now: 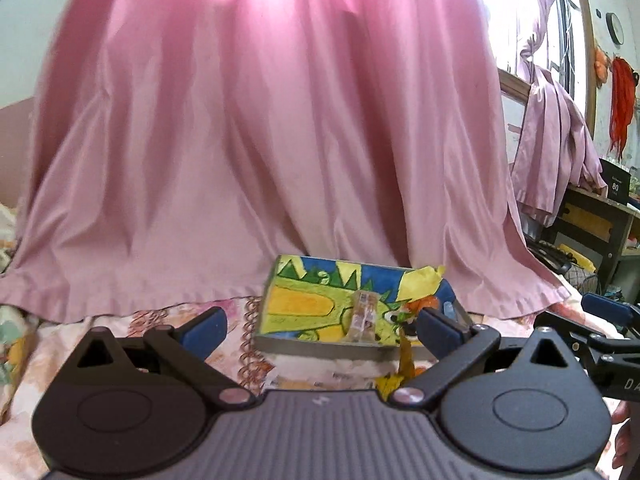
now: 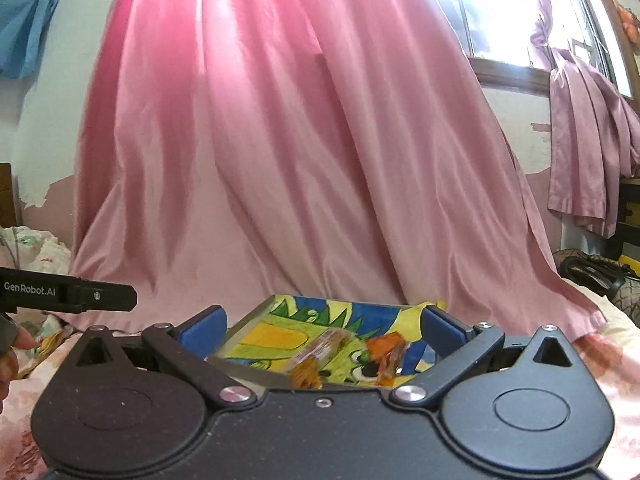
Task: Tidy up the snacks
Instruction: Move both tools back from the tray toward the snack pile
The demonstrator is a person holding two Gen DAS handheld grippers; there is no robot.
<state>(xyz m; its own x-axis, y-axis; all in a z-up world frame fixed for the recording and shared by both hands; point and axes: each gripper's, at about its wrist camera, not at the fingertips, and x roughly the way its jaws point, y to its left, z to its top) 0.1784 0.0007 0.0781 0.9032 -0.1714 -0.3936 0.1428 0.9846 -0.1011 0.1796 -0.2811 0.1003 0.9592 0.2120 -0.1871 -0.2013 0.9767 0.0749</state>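
Two grippers with jaws spread wide and nothing between them, above a painted tray of snacks.

Nearest the lens, the left gripper (image 1: 322, 326) has its blue pads (image 1: 206, 326) far apart, gripping nothing; the right gripper (image 2: 322, 326) stands just as wide and just as bare. Just beyond the fingertips lies the tray (image 1: 320, 345), painted with a green and yellow cartoon creature on blue, resting on a floral bedspread (image 1: 52, 344). One clear-wrapped snack bar (image 1: 363, 316) lies on the tray's middle, and an orange-wrapped snack (image 2: 386, 346) lies near its right side. Behind the tray a pink curtain (image 1: 260, 140) hangs down onto the bed and closes off the view. Far right, a window (image 2: 492, 20) glares white beside a second, tied-up curtain (image 2: 588, 152).
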